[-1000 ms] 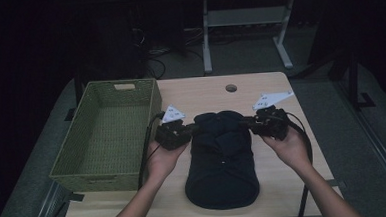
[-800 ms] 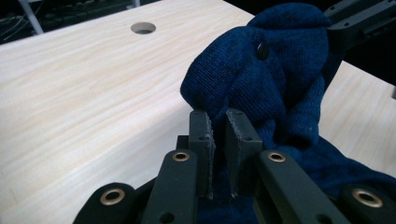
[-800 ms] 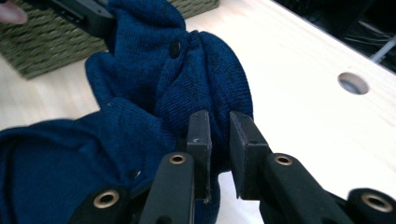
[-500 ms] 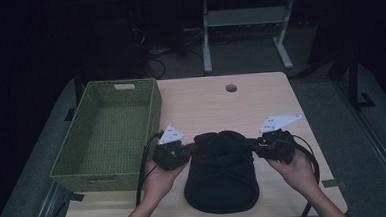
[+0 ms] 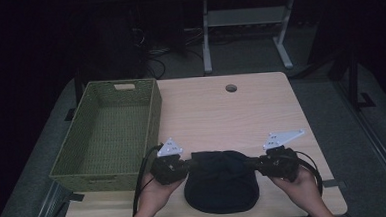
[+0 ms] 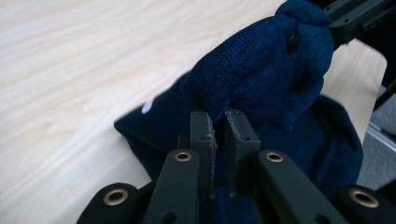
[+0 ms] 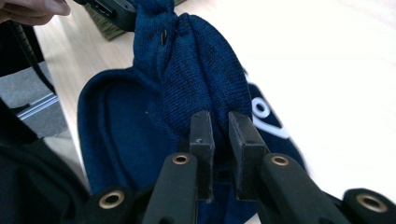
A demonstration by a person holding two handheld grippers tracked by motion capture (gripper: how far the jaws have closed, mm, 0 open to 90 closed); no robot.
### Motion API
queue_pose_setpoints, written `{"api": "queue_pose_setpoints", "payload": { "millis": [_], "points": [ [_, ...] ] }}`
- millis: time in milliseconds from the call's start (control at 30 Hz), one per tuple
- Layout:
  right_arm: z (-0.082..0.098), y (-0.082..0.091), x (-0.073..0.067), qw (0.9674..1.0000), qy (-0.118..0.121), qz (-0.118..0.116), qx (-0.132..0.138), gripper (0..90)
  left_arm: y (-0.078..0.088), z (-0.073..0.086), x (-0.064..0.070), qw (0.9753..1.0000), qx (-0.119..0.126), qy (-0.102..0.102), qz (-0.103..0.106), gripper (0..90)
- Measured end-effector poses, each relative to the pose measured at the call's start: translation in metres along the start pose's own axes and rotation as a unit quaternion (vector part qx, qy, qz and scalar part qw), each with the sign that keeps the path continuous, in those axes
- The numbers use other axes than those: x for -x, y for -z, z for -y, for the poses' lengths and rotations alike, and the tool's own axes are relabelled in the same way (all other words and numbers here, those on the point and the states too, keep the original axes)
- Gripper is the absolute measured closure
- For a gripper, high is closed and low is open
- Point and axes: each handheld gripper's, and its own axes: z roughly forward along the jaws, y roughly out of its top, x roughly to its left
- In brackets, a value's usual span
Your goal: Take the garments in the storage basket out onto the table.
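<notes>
1. Where the near edge of the light wood-grain table (image 5: pixel 281 104) meets the person's forearms, a dark navy knitted garment (image 5: pixel 221 184) lies at about 6 o'clock on the tabletop, bunched into a rounded heap w/ its far edge pulled taut betw. the two grippers.
2. Left gripper (image 5: pixel 184 165), black w/ a grey three-cornered plate on top, sits at 9 o'clock of the garment, held in the person's left hand (image 5: pixel 155 190). Jaws pressed nearly together, pinching a fold of the knit; in the left gripper view the fabric (image 6: pixel 261 79) rises straight out from betw. the pads, and a small dark button shows on the fold farther up.
3. Right gripper (image 5: pixel 256 162), same build, sits at 3 o'clock of the garment in the right hand (image 5: pixel 297 183). Jaws likewise pinched on a gathered ridge of the knit; in the right gripper view the cloth (image 7: pixel 201 79) runs up from the pads toward the other gripper, w/ the garment's smoother inner lining open at 9 o'clock and a white printed mark at 3 o'clock.
4. Black cables trail from both grippers back toward the near table edge.
5. Olive-green woven rectangular basket (image 5: pixel 149 121) stands at 10 o'clock of the garment, on the table's left side, apart from the cloth; the left gripper is just beside its near right corner. A handle slot is cut in its far wall.
6. Small round hole (image 5: pixel 231 88) in the tabletop at 12 o'clock, well beyond the garment.
7. Past the far edge, a pale metal frame (image 5: pixel 242 31) stands on the dim floor.
</notes>
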Motion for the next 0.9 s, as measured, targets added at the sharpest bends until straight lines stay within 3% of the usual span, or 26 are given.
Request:
{"api": "queue_pose_setpoints", "payload": {
  "millis": [267,567,700,867,900],
  "points": [
    [0.013,-0.006,-0.005,0.9993,-0.011,-0.024,-0.026,80.9,-0.002,0.013,0.003,0.9994,-0.024,0.009,0.025,83.4],
    [0.029,-0.018,-0.006,0.9971,-0.023,-0.048,-0.054,77.3,-0.01,0.028,0.005,0.9975,-0.061,0.0,0.037,83.4],
    [0.024,-0.013,-0.005,0.9969,-0.026,-0.059,-0.045,64.0,-0.012,0.03,0.006,0.9967,-0.07,-0.008,0.041,83.5],
    [0.009,-0.003,-0.001,0.9976,-0.027,-0.059,-0.025,65.4,-0.013,0.031,0.007,0.9964,-0.072,-0.012,0.042,83.5],
    [0.003,-0.003,0.002,0.9976,-0.029,-0.06,-0.02,71.7,-0.013,0.031,0.007,0.9964,-0.072,-0.011,0.044,83.5]
  ]
}}
